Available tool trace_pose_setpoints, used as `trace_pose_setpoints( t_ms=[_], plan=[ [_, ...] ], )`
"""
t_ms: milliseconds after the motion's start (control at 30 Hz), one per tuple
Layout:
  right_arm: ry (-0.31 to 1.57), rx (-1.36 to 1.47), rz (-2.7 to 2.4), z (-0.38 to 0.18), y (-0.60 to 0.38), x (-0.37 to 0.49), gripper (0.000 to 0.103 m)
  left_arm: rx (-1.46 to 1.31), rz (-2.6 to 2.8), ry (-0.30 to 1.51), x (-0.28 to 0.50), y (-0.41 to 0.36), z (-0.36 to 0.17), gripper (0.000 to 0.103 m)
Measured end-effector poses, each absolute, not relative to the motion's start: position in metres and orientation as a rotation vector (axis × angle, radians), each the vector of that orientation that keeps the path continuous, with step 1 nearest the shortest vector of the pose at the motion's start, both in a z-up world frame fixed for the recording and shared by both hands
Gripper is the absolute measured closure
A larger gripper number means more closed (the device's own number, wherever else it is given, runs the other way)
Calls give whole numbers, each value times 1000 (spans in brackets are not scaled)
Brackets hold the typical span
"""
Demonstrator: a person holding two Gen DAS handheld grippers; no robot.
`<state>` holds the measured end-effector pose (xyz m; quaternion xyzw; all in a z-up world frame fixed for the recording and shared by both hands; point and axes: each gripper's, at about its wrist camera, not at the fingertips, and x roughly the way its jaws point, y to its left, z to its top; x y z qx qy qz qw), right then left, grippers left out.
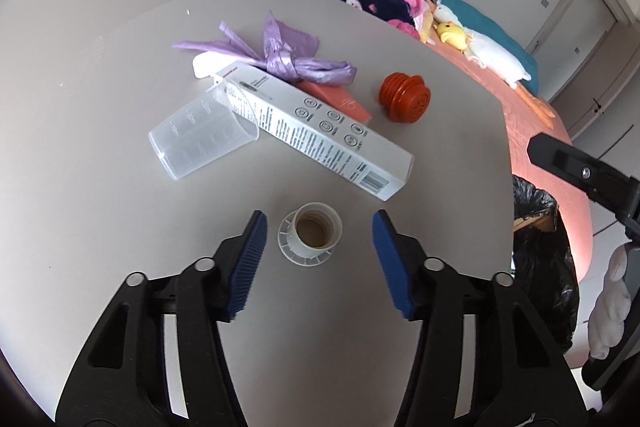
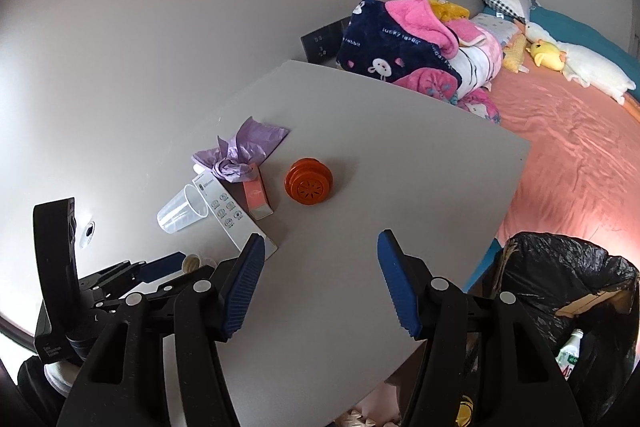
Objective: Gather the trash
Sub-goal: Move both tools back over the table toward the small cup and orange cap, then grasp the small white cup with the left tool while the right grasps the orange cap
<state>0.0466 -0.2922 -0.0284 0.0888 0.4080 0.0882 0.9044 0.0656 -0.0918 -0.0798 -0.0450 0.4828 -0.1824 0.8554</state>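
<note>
On the grey table [image 1: 120, 227] a small white plastic spool [image 1: 311, 234] stands upright between the open jaws of my left gripper [image 1: 319, 227], apart from both pads. Beyond it lie a long white carton [image 1: 320, 135], a clear plastic cup [image 1: 200, 135] on its side, a knotted purple bag [image 1: 280, 55], a pink box [image 1: 340, 103] and an orange ribbed cap [image 1: 406, 97]. My right gripper [image 2: 320, 251] is open and empty over the table's near part; the orange cap [image 2: 309, 181] lies ahead of it. The left gripper [image 2: 160, 269] shows at lower left.
A bin lined with a black bag [image 2: 568, 279] stands off the table's right edge, a bottle inside it. A bed with a pink sheet [image 2: 580, 163], folded blankets [image 2: 400, 43] and plush toys lies beyond. A wall runs along the table's left.
</note>
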Motion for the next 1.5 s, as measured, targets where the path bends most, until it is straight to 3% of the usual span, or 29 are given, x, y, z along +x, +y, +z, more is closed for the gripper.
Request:
trace_pose_setpoints(
  t_ms=[200, 400, 933, 1100, 1500],
  plan=[
    [869, 168, 193, -37, -282, 66, 42, -79, -374, 997, 70, -90, -86, 70],
    [892, 164, 187, -49, -278, 89, 43, -85, -359, 971, 75, -82, -83, 79],
    [955, 135, 173, -71, -259, 144, 45, -118, -359, 947, 87, -72, -66, 79],
    [983, 141, 165, -78, -255, 154, 56, -120, -356, 949, 85, -70, -66, 79],
    [933, 198, 196, -56, -270, 127, 56, -138, -384, 903, 79, -74, -48, 79]
  ],
)
